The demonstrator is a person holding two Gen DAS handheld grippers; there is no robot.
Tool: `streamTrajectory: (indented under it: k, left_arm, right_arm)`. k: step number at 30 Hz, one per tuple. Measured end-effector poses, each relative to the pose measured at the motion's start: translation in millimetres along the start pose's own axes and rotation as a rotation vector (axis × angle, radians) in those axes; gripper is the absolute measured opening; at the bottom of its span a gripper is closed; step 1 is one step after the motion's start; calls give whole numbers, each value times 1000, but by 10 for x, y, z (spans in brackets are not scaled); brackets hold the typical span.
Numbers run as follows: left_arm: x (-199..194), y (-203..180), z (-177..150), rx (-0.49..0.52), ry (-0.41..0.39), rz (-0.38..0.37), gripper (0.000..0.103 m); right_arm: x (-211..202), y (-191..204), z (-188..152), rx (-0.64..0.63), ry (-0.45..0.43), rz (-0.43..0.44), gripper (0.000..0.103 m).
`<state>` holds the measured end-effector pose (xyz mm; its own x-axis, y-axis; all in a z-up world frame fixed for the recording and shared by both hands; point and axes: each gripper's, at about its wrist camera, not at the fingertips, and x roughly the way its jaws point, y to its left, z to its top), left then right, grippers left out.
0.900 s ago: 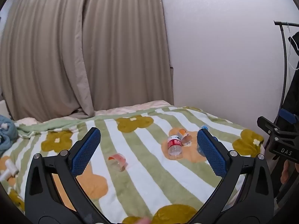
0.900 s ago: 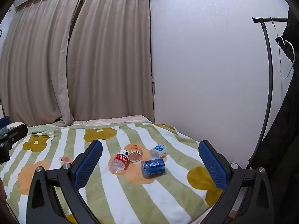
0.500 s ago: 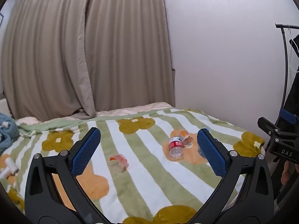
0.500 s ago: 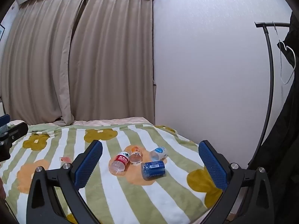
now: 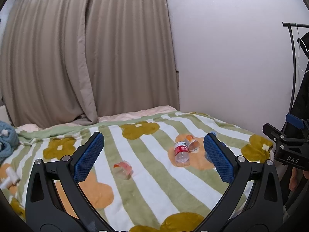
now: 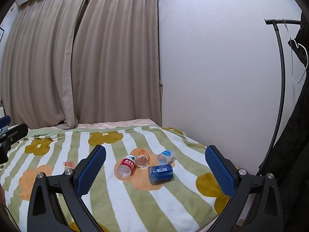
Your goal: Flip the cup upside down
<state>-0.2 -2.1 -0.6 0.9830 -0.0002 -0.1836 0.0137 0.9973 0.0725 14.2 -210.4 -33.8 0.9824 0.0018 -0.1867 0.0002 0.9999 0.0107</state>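
Since nothing is held yet, the flip looks not begun; the lines run from biggest thing to smallest.

Bed: the striped, flowered blanket fills the lower half of both views and carries everything.

Left tongs: spread wide and empty, raised above the near side of the bed, aimed toward 12 o'clock.

Right tongs: also spread wide and empty, raised above the bed, with the bottle cluster between its blue pads in the picture but well beyond them.

Bottle cluster: a blue can, a red-label bottle, an orange-label bottle and a blue-label bottle lie on their sides, close together.

Cup: a clear cup with a red-orange band, on its side, well apart from the cluster at about 8 o'clock of it, roughly central ahead of the left tongs.

Progress: judged at the start; approach, grasp, turning and setting down mouth-first all remain.
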Motion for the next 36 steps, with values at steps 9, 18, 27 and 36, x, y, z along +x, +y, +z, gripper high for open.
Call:
streamTrajectory:
  k: [9,18,27,36]
  left_arm:
    - [10,43,-10,-5,6,-5,103]
    - [-2,30,-15,-2,4,-4,103]
    - [13,25,-9,-4,3,-8,103]
    - [9,21,20,-2,5,-21,103]
  right_arm:
    - [9,25,2,-1,6,-1,103]
    - [15,40,5,-2,8,2,103]
    - [24,27,12,-2,7,6,103]
    - [19,21,20,-1,10,6,103]
